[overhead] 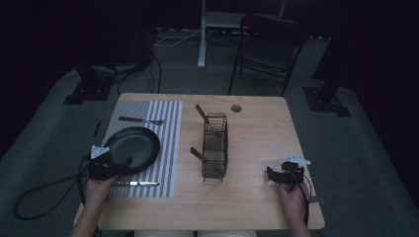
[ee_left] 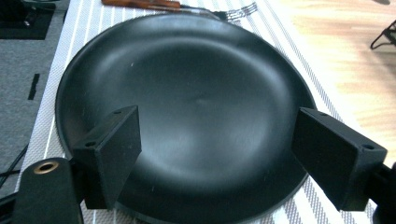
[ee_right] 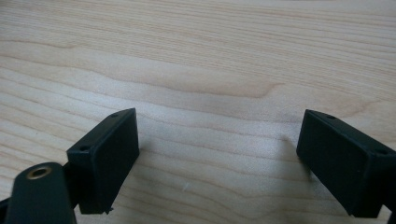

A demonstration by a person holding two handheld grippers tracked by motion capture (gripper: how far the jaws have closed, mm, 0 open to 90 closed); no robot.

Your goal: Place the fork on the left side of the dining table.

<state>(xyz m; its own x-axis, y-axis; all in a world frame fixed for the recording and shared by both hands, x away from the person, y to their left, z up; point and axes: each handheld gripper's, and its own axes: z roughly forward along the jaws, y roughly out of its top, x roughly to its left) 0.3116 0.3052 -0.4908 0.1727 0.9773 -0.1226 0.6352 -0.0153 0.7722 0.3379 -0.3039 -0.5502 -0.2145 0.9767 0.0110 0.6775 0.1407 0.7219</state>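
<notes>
A black plate [overhead: 134, 144] lies on a grey striped placemat [overhead: 168, 143] at the table's left. My left gripper [overhead: 121, 165] is at the plate's near left rim, pointing across it. In the left gripper view its jaws [ee_left: 217, 135] stand open over the plate [ee_left: 196, 93] with nothing pinched between them. A fork [overhead: 141, 120] lies on the mat beyond the plate and a knife [overhead: 136, 183] on the mat's near edge. My right gripper [overhead: 271, 175] rests open near the table's right front, with bare wood [ee_right: 210, 70] between its jaws [ee_right: 219, 135].
A black wire basket [overhead: 215, 145] stands mid-table with two brown-handled utensils [overhead: 201, 112] sticking out of it. The table [overhead: 257, 133] has a round cable hole [overhead: 236, 108] at the back. A chair [overhead: 269, 47] and stands are on the floor beyond.
</notes>
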